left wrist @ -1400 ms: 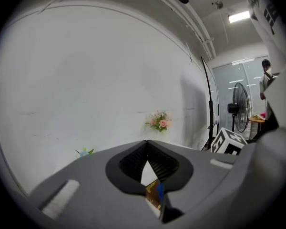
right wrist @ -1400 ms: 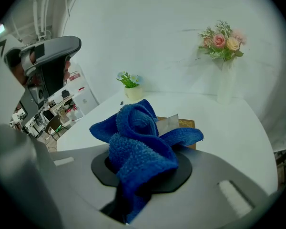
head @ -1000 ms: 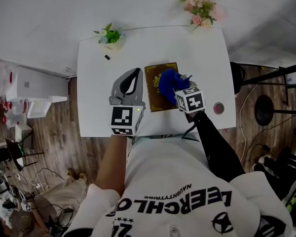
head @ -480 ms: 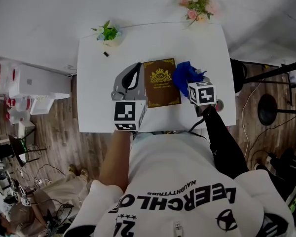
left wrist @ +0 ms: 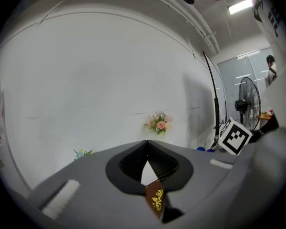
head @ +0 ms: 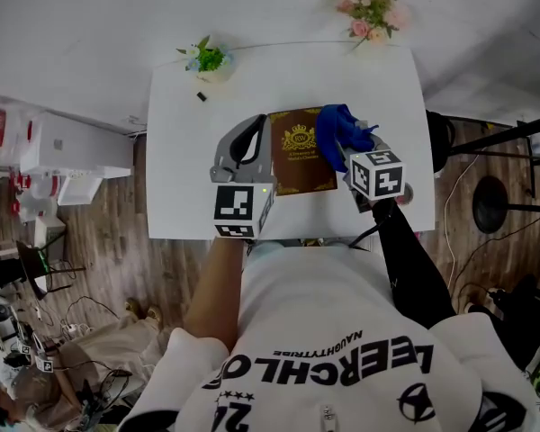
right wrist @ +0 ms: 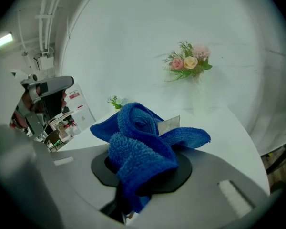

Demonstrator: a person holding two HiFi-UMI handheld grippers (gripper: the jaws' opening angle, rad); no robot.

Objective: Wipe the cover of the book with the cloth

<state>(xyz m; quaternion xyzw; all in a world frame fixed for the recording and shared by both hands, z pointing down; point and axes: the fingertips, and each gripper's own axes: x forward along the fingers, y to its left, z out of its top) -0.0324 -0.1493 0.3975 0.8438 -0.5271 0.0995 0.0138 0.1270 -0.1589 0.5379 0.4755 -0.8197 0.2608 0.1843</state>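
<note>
Book (head: 299, 150) runs lengthwise away from person (top farthest).

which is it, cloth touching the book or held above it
Cannot tell. Head view: the cloth overlaps the book's right edge, but from above neither contact nor gap shows. The right gripper view misses the book.

book (head: 299, 151): brown, gilt crest, lying flat | cloth (head: 337, 131): blue, bunched, at book's right edge
</note>
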